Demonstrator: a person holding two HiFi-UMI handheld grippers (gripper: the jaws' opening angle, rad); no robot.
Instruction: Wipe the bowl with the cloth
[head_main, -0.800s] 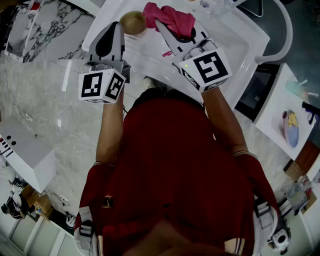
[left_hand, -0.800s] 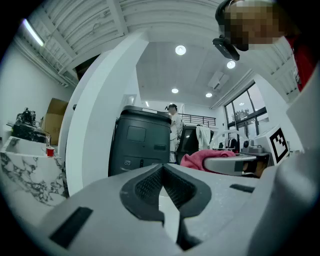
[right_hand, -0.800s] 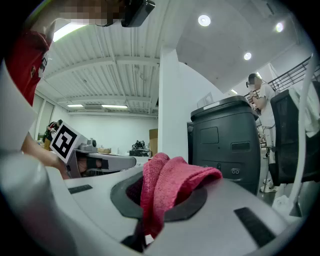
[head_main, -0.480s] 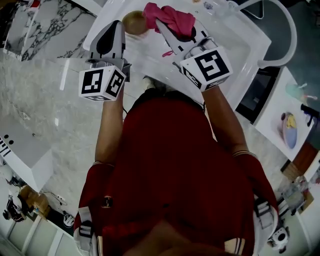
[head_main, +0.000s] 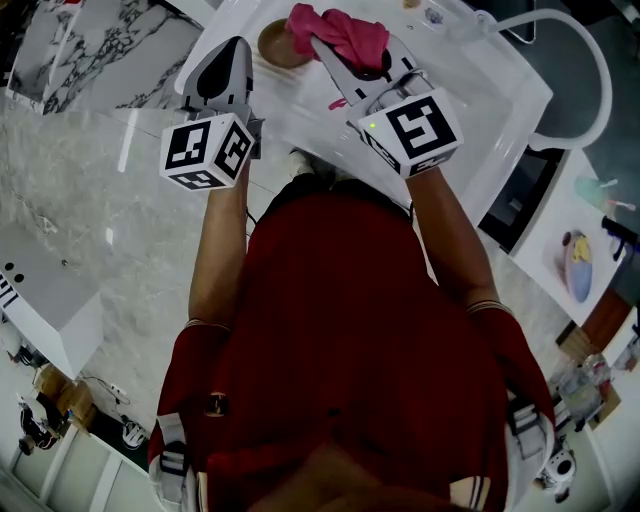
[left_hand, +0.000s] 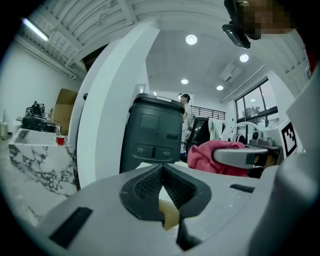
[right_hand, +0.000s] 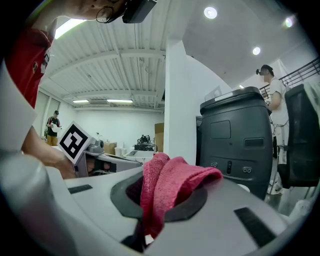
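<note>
My left gripper (head_main: 241, 48) is shut, and the tan rim of the brown bowl (left_hand: 170, 216) is pinched low between its jaws in the left gripper view. In the head view the bowl (head_main: 277, 43) sticks out from that gripper's tip towards the cloth. My right gripper (head_main: 322, 47) is shut on the pink cloth (head_main: 342, 34), which bunches out of its jaws (right_hand: 161, 186) and hangs over them. The cloth's left edge lies against the bowl. Both grippers are held up side by side over the white table (head_main: 480, 95).
A white curved tube (head_main: 592, 62) arcs over the table's right end. A white tray (head_main: 560, 262) with small items lies at the right, and a white box (head_main: 45, 312) at the left on the marble floor. A dark bin (left_hand: 152, 135) and a standing person (right_hand: 273, 95) are ahead.
The bowl has turned in my left gripper: earlier its rounded outside showed, now its rim and hollow face the cloth. Both grippers shifted slightly; the cloth stays in the right one.
</note>
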